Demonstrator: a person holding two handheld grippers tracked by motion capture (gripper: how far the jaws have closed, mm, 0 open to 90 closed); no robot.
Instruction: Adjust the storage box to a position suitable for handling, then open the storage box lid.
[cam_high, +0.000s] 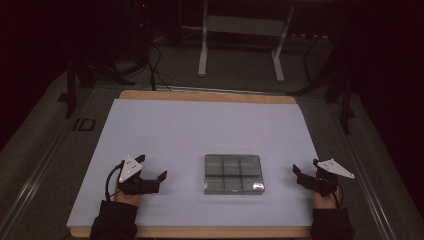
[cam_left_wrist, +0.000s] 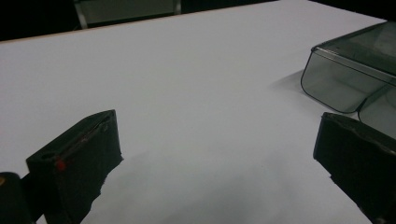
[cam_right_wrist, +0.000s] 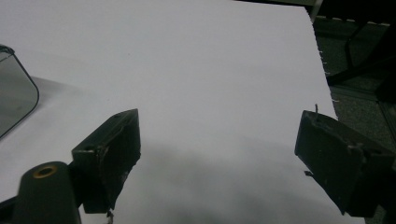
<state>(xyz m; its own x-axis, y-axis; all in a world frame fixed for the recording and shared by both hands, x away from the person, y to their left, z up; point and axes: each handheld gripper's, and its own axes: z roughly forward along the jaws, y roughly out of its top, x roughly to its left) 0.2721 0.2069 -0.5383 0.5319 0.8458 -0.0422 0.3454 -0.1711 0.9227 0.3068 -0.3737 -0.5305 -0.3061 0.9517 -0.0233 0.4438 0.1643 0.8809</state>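
Note:
A clear plastic box (cam_high: 233, 173) with several compartments lies flat on the white sheet (cam_high: 200, 125), a little right of the middle and near the front. My left gripper (cam_high: 151, 168) rests on the sheet to the box's left, apart from it, its jaws spread wide with nothing between them. In the left gripper view (cam_left_wrist: 219, 140) the box's rounded corner (cam_left_wrist: 345, 70) sits at the upper right. My right gripper (cam_high: 306, 167) rests to the box's right, open and empty as well. In the right gripper view (cam_right_wrist: 219, 144) a corner of the box (cam_right_wrist: 14, 98) shows at the left edge.
The white sheet covers a wooden tabletop (cam_high: 205, 96). Behind the table stands a white metal frame (cam_high: 240, 30) on the floor, with black cables (cam_high: 155, 65) and dark stand legs at both sides. Bare sheet stretches behind the box.

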